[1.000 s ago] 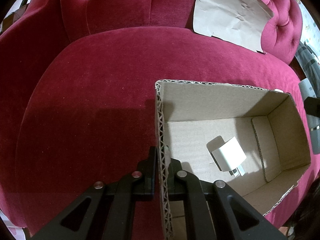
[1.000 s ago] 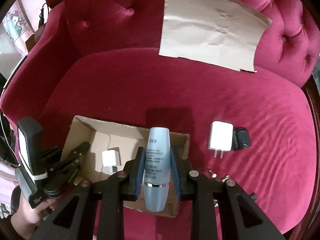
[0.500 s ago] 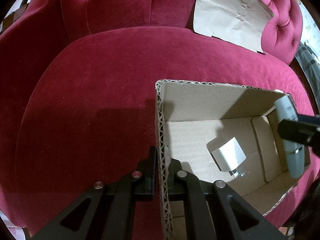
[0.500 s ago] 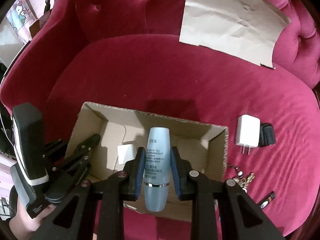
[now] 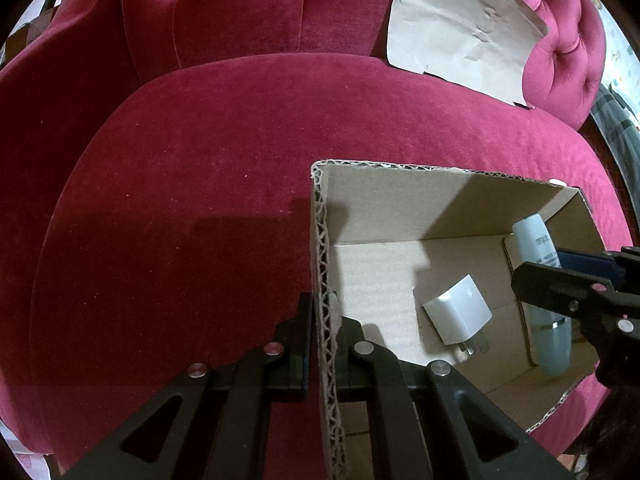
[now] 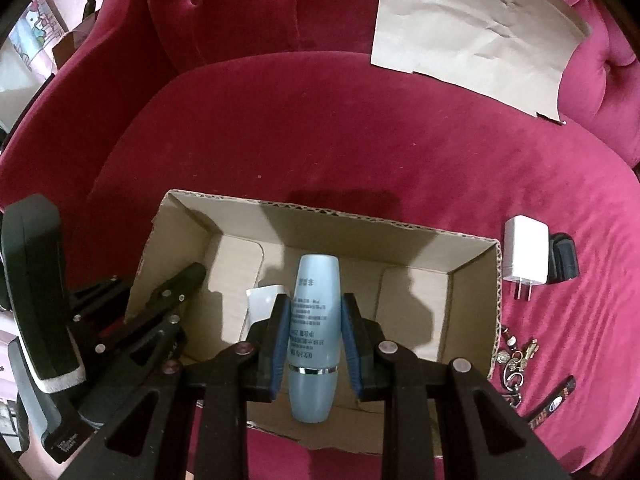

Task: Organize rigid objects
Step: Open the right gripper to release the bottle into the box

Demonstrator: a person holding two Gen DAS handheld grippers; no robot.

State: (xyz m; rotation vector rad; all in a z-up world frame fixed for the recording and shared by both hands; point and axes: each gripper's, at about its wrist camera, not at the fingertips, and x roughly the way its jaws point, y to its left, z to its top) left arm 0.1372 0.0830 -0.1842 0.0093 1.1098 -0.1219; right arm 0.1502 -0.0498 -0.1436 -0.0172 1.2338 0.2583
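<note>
In the right wrist view, the right claw is sitting low in the middle of the frame, its blue-padded jaws closed narrowly on a pale blue bottle. The bottle is pointing away from the camera, its rounded far end hanging over the inside of an open cardboard box that is occupying the lower centre of the frame on a red velvet sofa seat. Inside the box, a white charger is lying on the floor, partly hidden behind the left finger of this claw.

At the left edge of the same view, the left claw is pinching the box's left wall. In the left wrist view this claw is appearing at the bottom centre, jaws almost fully closed with the corrugated wall edge between them.

To the right of the box, on the seat, a second white charger is lying just beside a small black object. Lower right, a bunch of keys and a dark stick-shaped item are resting near the box's right wall. A sheet of brown paper is leaning against the sofa back at the upper right.
</note>
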